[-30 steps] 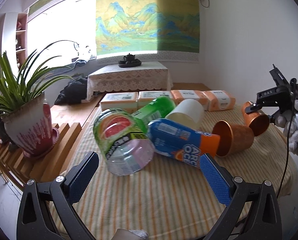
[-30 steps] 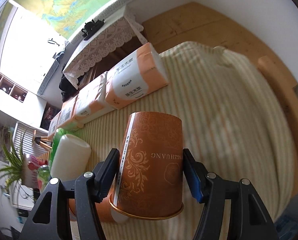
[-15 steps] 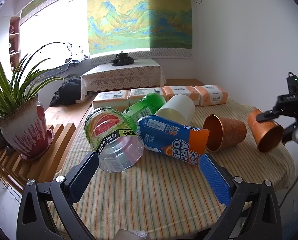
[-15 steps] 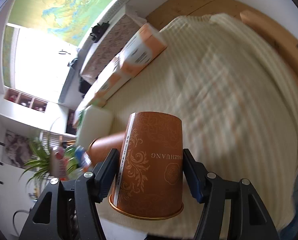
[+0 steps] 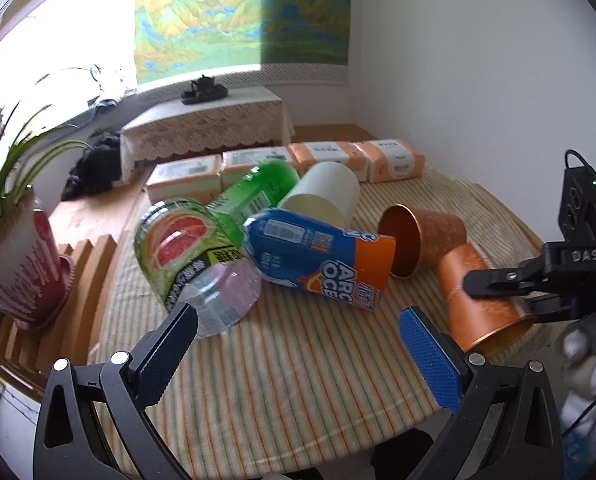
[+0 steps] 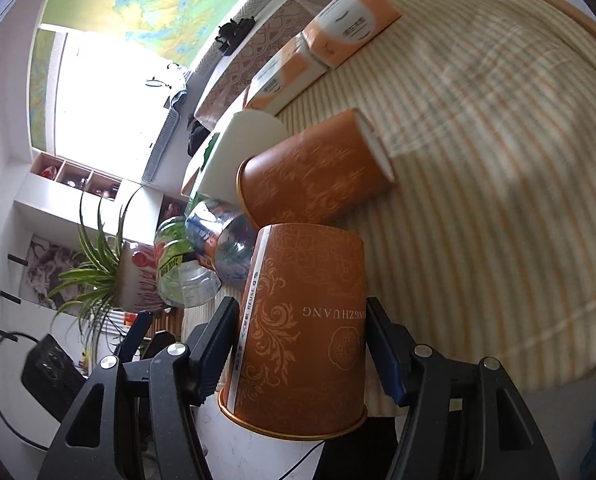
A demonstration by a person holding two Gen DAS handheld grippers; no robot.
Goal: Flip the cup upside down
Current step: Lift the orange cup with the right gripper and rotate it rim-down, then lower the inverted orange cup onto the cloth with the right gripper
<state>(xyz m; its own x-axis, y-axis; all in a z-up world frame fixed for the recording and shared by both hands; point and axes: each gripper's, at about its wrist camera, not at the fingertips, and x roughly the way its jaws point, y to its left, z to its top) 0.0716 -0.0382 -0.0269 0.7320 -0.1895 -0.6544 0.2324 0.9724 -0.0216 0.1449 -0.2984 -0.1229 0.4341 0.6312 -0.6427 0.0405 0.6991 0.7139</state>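
Striped tablecloth [image 5: 298,380] (mountain scroll [image 5: 241,16] behind).

Striped tablecloth [image 5: 298,380] over table. Lying centre: watermelon bottle [image 5: 185,248], blue bottle [image 5: 318,256], white cup [image 5: 322,196], copper cup [image 5: 422,236]. At 12 o'clock: tissue packs [image 5: 330,156].

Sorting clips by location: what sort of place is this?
Probably a home living room: a landscape scroll painting, a lace-covered side table holding a tea set, and a potted plant.
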